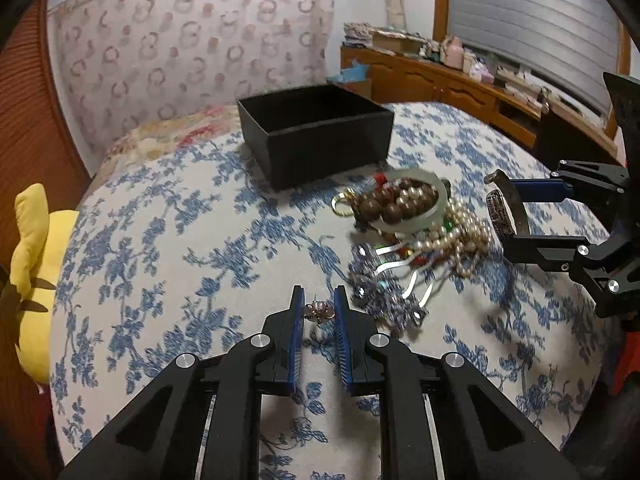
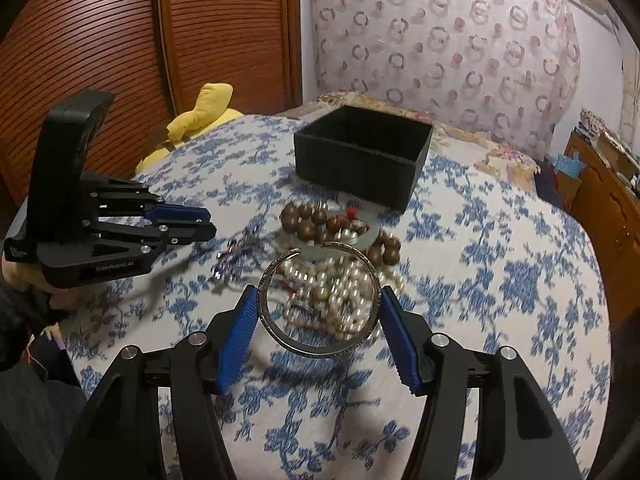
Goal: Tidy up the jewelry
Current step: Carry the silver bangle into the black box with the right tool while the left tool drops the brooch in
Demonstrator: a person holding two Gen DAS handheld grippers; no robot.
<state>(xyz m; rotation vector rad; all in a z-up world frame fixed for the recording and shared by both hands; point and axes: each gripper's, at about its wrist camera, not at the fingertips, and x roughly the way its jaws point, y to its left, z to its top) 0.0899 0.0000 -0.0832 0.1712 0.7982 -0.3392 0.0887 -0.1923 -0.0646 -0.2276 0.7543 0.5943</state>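
Left gripper (image 1: pixel 318 312) pinching small flower earring (image 1: pixel 319 311) | right gripper (image 2: pixel 316 320) clamping silver bangle (image 2: pixel 318 304) | black box (image 1: pixel 316 132) looking empty, pile (image 1: pixel 416 224) waiting

The left hand-held gripper (image 2: pixel 200 224) has faint lettering on its body, too blurred to read surely.

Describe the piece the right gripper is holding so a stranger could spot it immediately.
Start at the black box on the blue-flowered bedspread; in front of it lies a heap of pearls and brown beads. Nearer than the heap, the right gripper clamps a silver cuff bangle. Unlike the beaded strands, it is one rigid metal ring with a gap.
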